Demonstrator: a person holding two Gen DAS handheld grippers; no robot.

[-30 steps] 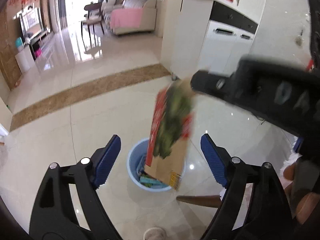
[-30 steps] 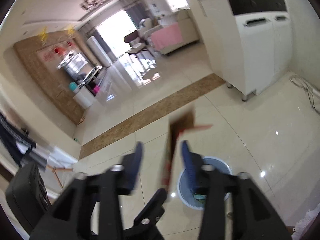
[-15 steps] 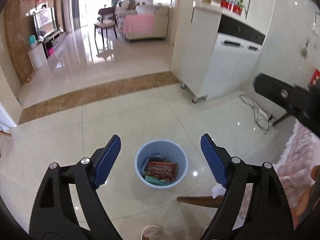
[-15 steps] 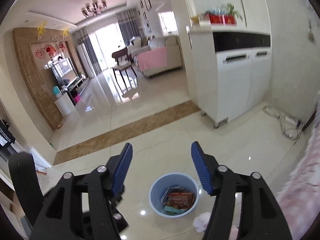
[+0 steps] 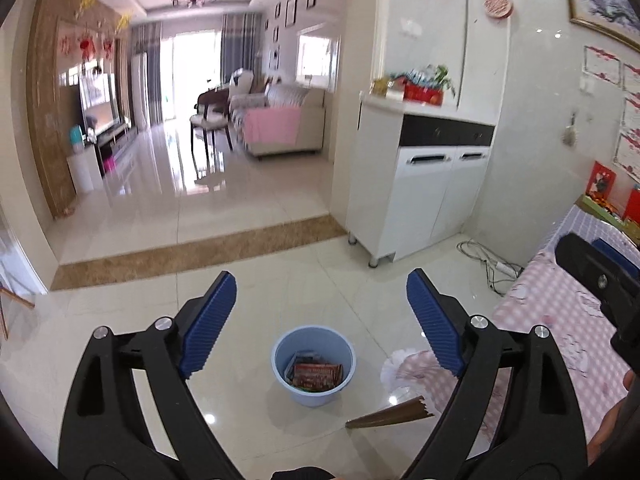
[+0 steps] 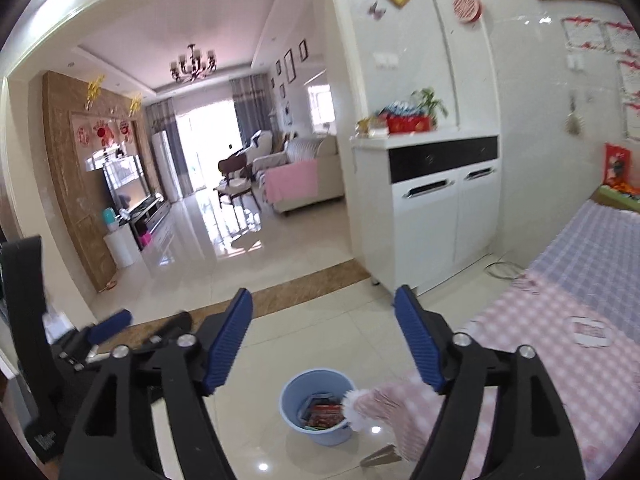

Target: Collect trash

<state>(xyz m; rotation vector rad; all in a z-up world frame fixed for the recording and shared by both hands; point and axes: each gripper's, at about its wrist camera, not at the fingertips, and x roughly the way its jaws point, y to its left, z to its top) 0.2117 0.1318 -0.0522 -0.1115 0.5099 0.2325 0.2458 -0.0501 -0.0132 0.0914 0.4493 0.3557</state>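
A light blue bin (image 5: 314, 364) stands on the tiled floor, also in the right wrist view (image 6: 318, 404). Inside lies a red printed box (image 5: 318, 376) among other packaging (image 6: 325, 410). My left gripper (image 5: 320, 320) is open and empty, held high above the bin. My right gripper (image 6: 323, 336) is open and empty, also well above the bin. The right gripper's body shows at the right edge of the left wrist view (image 5: 596, 280).
A table with a pink checked cloth (image 6: 560, 320) fills the right side, its corner near the bin. A white cabinet (image 5: 420, 184) stands behind, with a cable (image 5: 488, 264) on the floor beside it. A brown table leg (image 5: 388, 416) sits by the bin.
The box fell from the right gripper into the bin. Both grippers rose and tilted up, so more of the room shows. Both stay open.
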